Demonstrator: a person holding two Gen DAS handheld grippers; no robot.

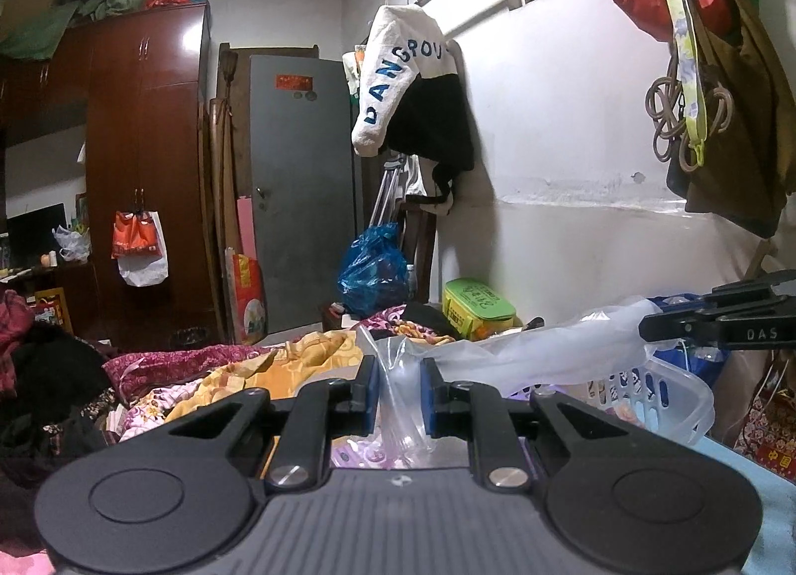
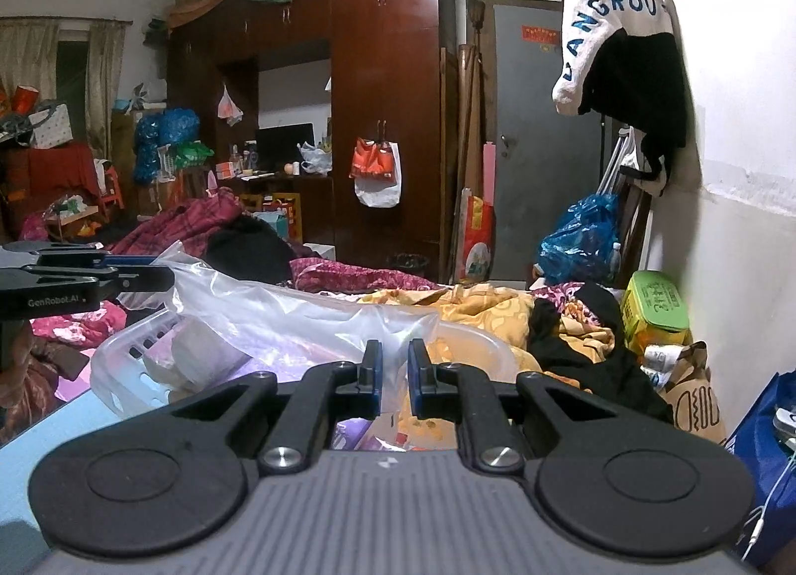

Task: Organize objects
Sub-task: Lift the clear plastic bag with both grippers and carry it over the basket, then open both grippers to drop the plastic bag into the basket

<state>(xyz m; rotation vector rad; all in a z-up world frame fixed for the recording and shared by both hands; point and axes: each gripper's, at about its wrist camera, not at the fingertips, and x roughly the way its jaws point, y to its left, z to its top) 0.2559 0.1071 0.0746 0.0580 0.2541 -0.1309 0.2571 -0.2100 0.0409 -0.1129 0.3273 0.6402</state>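
1. A bed (image 2: 462,306) fills the middle of the room, heaped with orange, pink and maroon bedding and dark clothes.
2. A dark red wardrobe (image 2: 388,92) stands against the far wall, with bundles piled on top and an orange and a white bag hanging from its door handles; a grey door (image 1: 298,187) is just beside it.
3. A white and black garment (image 1: 413,92) with blue lettering hangs from a rail near the white wall.
4. A white plastic laundry basket (image 2: 124,351) sits on the bed just ahead of both grippers, holding pale purple and orange items.
5. A clear plastic bag (image 2: 278,311) is stretched over the basket, spanning from one gripper to the other.
6. A blue plastic bag (image 1: 373,271) rests beyond the foot of the bed, and a green box (image 1: 477,306) sits against the wall.
7. The left gripper (image 1: 399,396) is closed narrowly on one end of the clear plastic bag, whose film bunches between its blue pads.
8. The right gripper (image 2: 395,376) is also narrow, with the bag's other end pinched between its fingers above the basket's rim.
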